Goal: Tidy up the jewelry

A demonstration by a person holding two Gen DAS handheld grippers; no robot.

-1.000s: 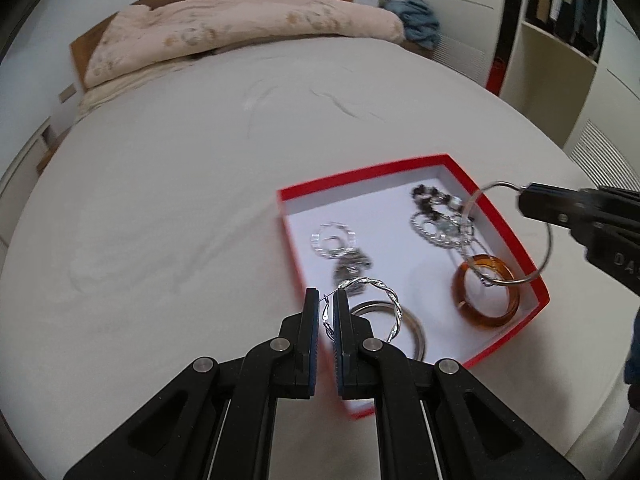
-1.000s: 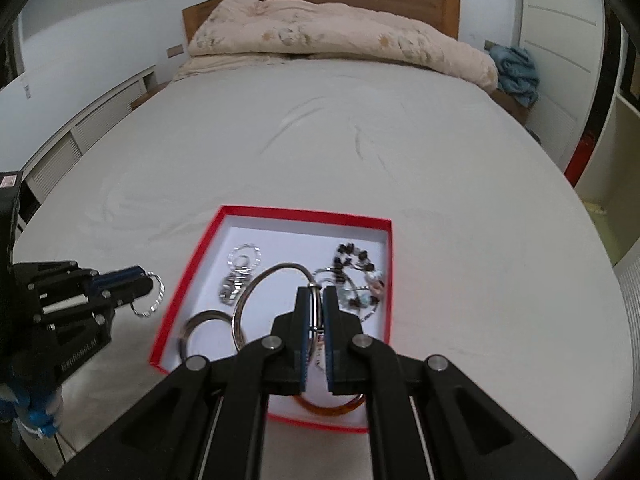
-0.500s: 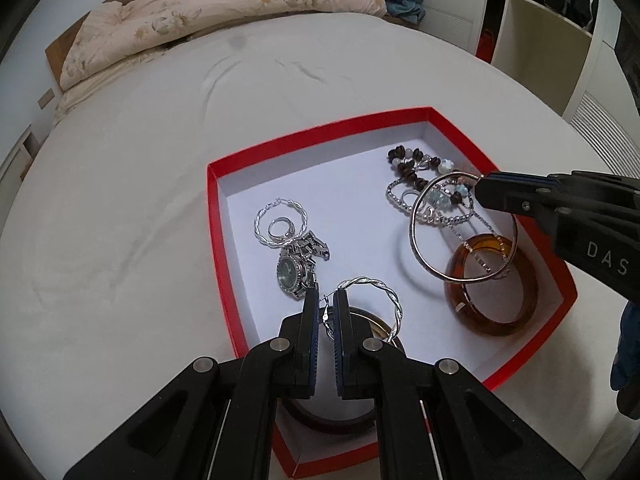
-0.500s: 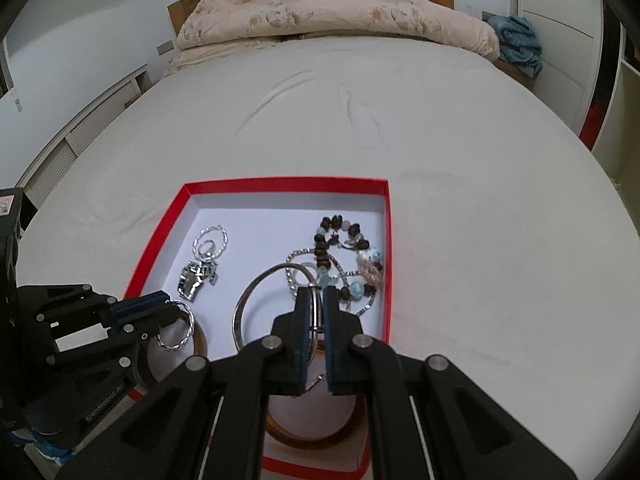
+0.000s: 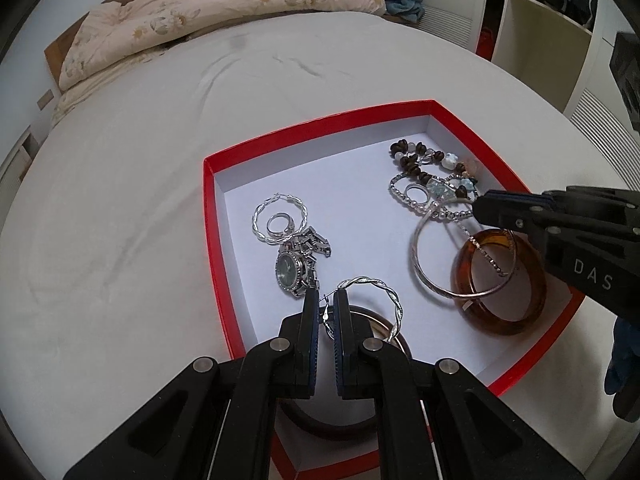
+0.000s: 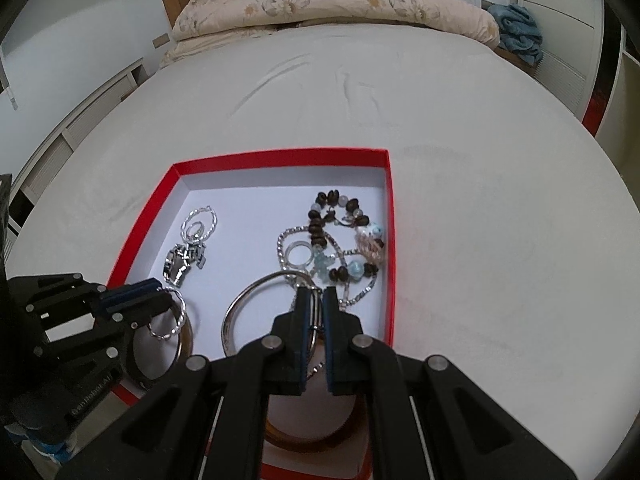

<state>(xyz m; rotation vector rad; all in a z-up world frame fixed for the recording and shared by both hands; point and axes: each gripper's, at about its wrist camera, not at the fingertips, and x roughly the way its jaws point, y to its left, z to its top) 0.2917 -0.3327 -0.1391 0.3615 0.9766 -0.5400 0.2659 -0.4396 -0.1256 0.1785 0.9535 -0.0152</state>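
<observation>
A red-rimmed box (image 5: 212,216) with a white floor lies on the bed. My left gripper (image 5: 326,308) is shut on a twisted silver hoop earring (image 5: 390,294), held low over the box's near left part above a dark bangle (image 5: 328,426). My right gripper (image 6: 316,304) is shut on a plain silver bangle (image 6: 234,312); in the left wrist view that bangle (image 5: 424,280) overlaps an amber bangle (image 5: 500,320). Also in the box are a watch (image 5: 294,270), a second twisted hoop (image 5: 280,216) and a bead bracelet (image 5: 424,160).
The white bed sheet (image 6: 480,220) spreads around the box. A floral quilt (image 6: 320,0) lies at the headboard, with a blue cloth (image 6: 516,24) beside it. Wardrobe shelves (image 5: 560,20) stand to the right and a low cabinet (image 6: 80,120) to the left.
Both grippers have come down toward the box with their pieces still held. The silver bangle, earlier up in the air, is now low over the amber bangle.
</observation>
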